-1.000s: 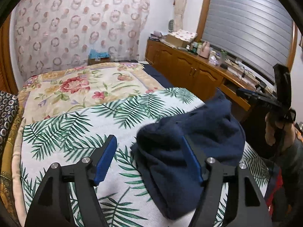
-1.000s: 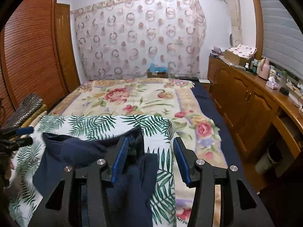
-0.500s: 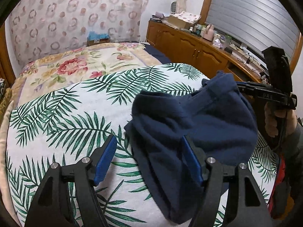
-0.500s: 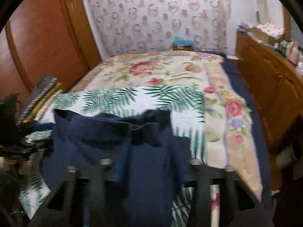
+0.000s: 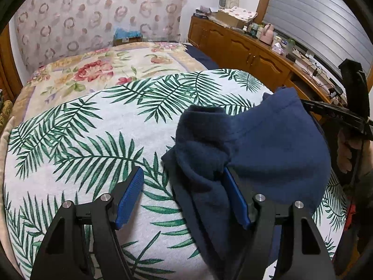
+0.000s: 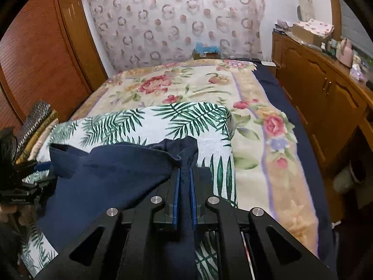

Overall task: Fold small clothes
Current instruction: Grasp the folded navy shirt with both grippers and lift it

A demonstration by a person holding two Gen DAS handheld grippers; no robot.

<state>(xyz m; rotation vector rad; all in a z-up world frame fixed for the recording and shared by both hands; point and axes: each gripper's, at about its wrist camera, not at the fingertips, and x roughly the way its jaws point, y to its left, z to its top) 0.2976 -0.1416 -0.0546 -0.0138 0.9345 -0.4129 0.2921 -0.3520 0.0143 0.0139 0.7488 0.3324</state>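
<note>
A crumpled navy-blue fleece garment [image 5: 268, 144] lies on the palm-leaf bedspread [image 5: 93, 135], its three o'clock edge pinched in the right gripper [image 6: 184, 182], whose jaws are easing apart, while the wide-open left gripper [image 5: 184, 191] should likely clamp the nine o'clock edge before lifting.

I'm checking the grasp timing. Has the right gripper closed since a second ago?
Yes. The right gripper stood open with navy cloth beside one finger; now its pads pinch a fold of the navy garment over the palm-leaf cloth.
</note>
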